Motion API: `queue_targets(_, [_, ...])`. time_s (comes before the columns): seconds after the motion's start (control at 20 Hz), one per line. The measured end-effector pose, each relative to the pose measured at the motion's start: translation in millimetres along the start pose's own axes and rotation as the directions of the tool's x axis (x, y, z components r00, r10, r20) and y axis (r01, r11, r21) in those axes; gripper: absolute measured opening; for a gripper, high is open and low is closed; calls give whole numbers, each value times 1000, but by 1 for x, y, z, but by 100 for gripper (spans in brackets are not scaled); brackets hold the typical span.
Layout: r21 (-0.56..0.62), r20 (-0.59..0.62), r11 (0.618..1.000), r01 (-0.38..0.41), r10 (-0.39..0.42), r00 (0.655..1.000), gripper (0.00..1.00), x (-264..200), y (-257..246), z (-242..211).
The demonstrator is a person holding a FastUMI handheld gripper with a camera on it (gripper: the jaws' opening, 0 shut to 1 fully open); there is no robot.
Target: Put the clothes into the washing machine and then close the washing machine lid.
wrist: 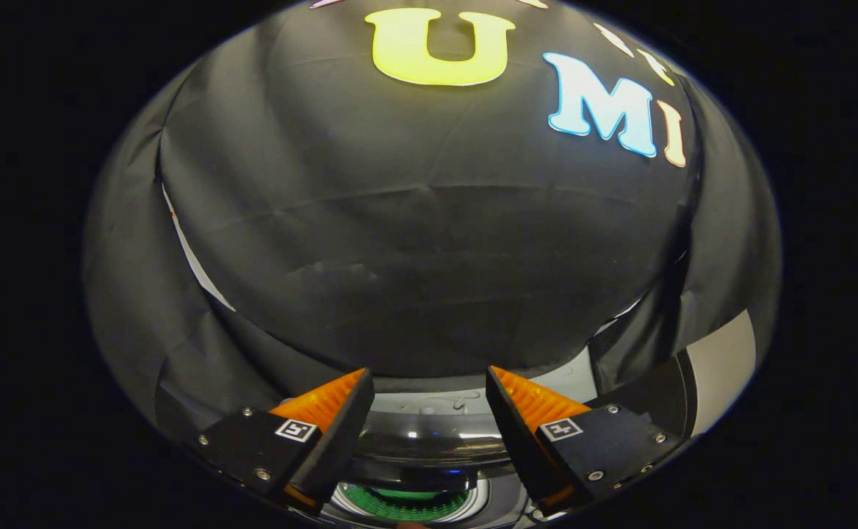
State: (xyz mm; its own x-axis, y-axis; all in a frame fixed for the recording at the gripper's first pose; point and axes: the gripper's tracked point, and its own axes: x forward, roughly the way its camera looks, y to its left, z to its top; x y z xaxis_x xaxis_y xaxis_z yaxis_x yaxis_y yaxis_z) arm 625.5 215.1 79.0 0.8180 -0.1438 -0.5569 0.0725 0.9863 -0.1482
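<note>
My gripper hangs wide, empty, above the washing machine; its drum seems open below, so I'd descend centred.

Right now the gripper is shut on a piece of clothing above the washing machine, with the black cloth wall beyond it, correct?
Not quite. In the gripper view the gripper is open and holds nothing; its fingers stand apart above the washing machine, with the black cloth wall beyond.

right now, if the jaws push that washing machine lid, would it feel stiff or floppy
Probably stiff: the washing machine lid shows a smooth curved rim with hard glossy highlights, like rigid plastic or glass. Likely slippery too. The gripper is open, jaws apart above it, gripping nothing.
</note>
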Motion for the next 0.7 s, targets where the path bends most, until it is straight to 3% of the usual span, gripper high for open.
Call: queue_targets(0.7, [12,12,1000,3,-3,1000,97,1,-3,-2])
